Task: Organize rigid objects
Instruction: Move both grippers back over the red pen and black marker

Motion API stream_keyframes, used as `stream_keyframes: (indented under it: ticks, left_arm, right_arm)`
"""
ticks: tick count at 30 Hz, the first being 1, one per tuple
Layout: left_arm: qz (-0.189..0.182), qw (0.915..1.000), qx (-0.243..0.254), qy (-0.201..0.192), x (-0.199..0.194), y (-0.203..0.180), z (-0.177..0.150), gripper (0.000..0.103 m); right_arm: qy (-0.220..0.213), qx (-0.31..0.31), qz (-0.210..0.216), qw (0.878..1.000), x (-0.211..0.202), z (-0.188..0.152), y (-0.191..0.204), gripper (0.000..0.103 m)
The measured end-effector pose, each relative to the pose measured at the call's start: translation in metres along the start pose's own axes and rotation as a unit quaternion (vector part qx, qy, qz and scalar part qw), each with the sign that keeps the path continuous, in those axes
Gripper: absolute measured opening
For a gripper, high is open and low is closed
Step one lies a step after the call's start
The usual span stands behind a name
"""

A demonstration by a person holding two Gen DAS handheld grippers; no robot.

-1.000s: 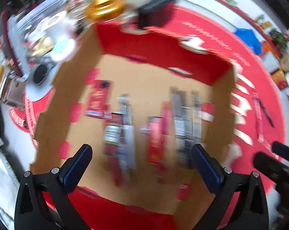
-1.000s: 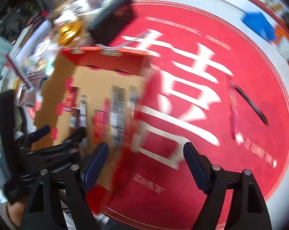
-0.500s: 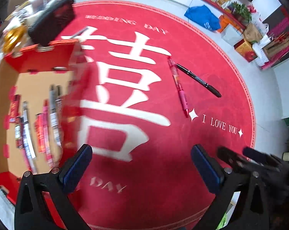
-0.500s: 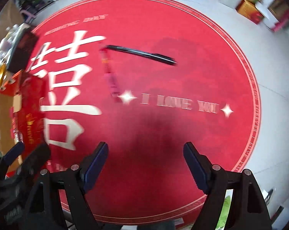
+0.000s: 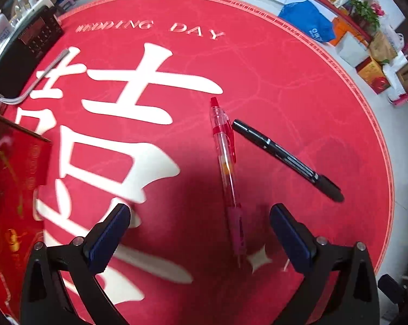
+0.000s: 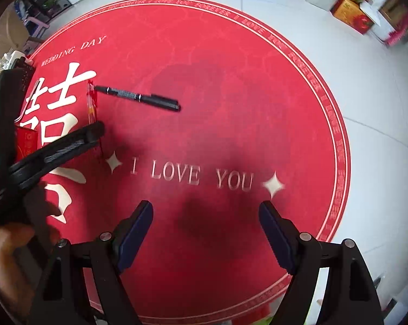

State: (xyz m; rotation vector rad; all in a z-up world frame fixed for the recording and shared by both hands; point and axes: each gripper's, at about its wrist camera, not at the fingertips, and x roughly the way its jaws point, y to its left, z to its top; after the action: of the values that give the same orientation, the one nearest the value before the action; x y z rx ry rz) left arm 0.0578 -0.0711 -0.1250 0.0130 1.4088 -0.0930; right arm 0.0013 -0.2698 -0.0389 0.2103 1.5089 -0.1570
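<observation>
Open gripper (image 6: 205, 234) hangs over a round red mat (image 6: 231, 67).

Its blue-padded jaws stand wide apart with nothing between them, above the words "I LOVE YOU". A black pen (image 6: 139, 98) lies farther up the mat, one end beside a red pen (image 6: 91, 103). A second gripper (image 6: 68, 146) reaches in from the left, crossing the red pen's lower part.

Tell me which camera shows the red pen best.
The left wrist view: the red pen lies whole and sharp on the red mat, beside the black marker. In the right wrist view only its upper part shows; the left gripper hides the rest.
</observation>
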Motion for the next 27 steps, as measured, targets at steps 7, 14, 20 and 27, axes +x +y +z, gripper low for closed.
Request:
stream_keyframes:
  ticks: [7,14,20,27]
  left_arm:
    - [0.025,0.9994,0.001,-0.025,0.004,-0.005,-0.001,0.103]
    - [0.065,0.9957,-0.009,-0.065,0.001,0.018,-0.001,0.103]
    - [0.052,0.9972,-0.010,-0.053,0.001,0.036,-0.002,0.103]
    - [0.036,0.9971,-0.052,-0.042,-0.001,0.047,-0.008,0.103]
  right_arm:
    - [-0.026,-0.093,-0.008,0.995,0.011,0.040,0.016,0.081]
    - [-0.027,-0.200,-0.035,0.979,0.038,0.070,0.044,0.081]
    - [-0.039,-0.298,-0.030,0.953,0.056,0.075,0.083,0.081]
    - [-0.040,-0.333,-0.010,0.942,0.066,0.074,0.104,0.078]
